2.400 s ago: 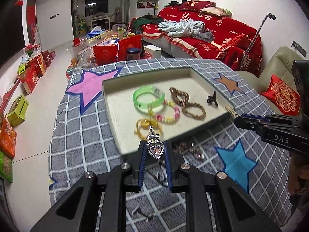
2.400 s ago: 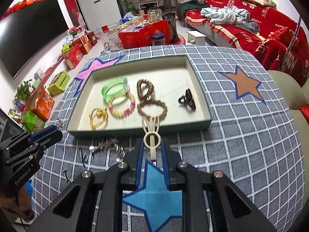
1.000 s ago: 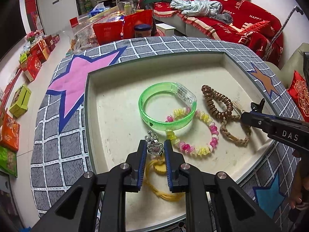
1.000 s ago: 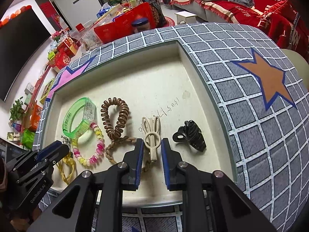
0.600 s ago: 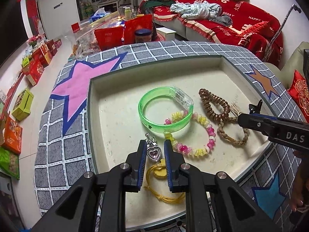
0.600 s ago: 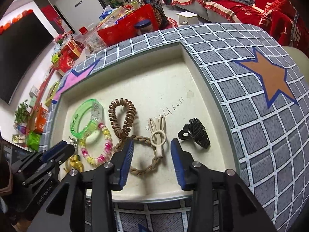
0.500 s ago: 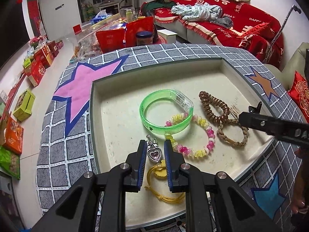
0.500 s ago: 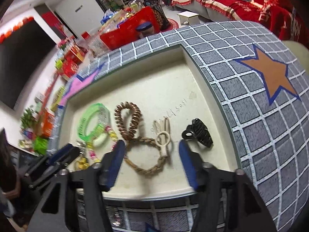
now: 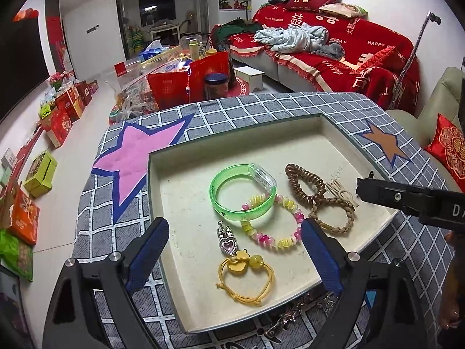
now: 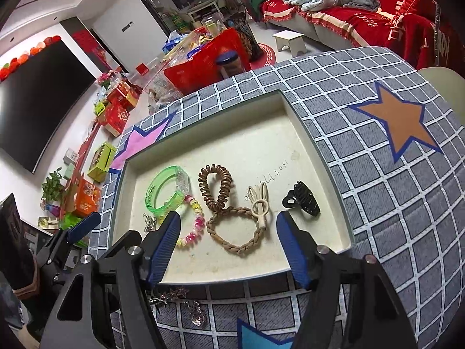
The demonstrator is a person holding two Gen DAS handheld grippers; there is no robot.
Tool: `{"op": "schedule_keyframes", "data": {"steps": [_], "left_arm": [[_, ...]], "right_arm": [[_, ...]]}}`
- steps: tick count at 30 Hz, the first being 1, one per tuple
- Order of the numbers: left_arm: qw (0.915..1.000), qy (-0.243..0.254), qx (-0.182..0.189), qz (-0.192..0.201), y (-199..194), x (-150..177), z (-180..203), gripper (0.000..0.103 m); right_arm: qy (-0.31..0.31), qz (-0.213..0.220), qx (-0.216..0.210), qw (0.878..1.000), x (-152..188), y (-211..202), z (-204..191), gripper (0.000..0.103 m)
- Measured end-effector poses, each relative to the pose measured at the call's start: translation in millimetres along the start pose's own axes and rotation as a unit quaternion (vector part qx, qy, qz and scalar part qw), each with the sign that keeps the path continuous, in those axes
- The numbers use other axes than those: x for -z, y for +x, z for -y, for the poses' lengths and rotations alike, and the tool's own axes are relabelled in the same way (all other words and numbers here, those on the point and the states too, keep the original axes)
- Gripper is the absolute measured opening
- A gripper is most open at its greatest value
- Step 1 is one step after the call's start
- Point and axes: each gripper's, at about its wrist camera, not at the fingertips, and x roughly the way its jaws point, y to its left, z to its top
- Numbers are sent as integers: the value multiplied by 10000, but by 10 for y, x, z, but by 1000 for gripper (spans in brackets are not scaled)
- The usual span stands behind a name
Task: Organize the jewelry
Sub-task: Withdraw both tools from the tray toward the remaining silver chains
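A cream tray (image 9: 180, 192) (image 10: 255, 142) on the table holds a green bangle (image 9: 242, 193) (image 10: 167, 192), a bead bracelet (image 9: 273, 222), a brown coil tie (image 10: 215, 187), a braided tie (image 10: 235, 231), a yellow cord tie (image 9: 245, 279), a heart pendant (image 9: 228, 240), a cream bunny clip (image 10: 258, 203) and a black claw clip (image 10: 302, 200). My left gripper (image 9: 234, 251) is open above the pendant, empty. My right gripper (image 10: 228, 240) is open above the braided tie and bunny clip, empty. It also shows in the left wrist view at the right edge.
Silver jewelry pieces (image 10: 174, 296) (image 9: 293, 314) lie on the grey checked tablecloth (image 10: 377, 174) in front of the tray's near rim. A red sofa (image 9: 334, 55) and boxes on the floor (image 9: 43, 145) stand beyond the table.
My left gripper opened and let the heart pendant down into the tray. My right gripper opened, left the bunny clip in the tray and drew back a little.
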Motion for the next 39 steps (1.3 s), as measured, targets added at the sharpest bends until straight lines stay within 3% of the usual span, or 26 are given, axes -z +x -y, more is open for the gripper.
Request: {"op": "schedule_keyframes", "data": {"steps": [2, 5, 14, 15, 16, 17, 22, 39], "left_arm": [[10000, -33, -64, 48, -46, 1, -21, 103], [9998, -67, -167, 105, -123, 29, -60, 103], [9998, -146, -137, 60, -329, 205, -145, 103], [9998, -133, -132, 54, -358, 240, -153, 103], [9998, -125, -130, 54, -390, 257, -155, 103], [9998, -116, -134, 50, -418, 285, -157, 103], [9998, -139, -127, -3, -536, 464, -195, 103], [9983, 25, -194, -543, -549, 1134, -217, 103]], "right_arm": [[-18, 35, 15, 10000, 20, -55, 6, 72], [-29, 102, 2, 9999, 64, -155, 25, 80], [-238, 504, -54, 9984, 219, -460, -46, 85], [-260, 565, -67, 9980, 232, -494, -56, 90], [-277, 590, -78, 9978, 246, -520, -64, 103], [-294, 617, -92, 9976, 264, -541, -73, 103], [-383, 370, -275, 9982, 389, -550, -143, 103], [-593, -580, 164, 9964, 986, -138, -186, 103]]}}
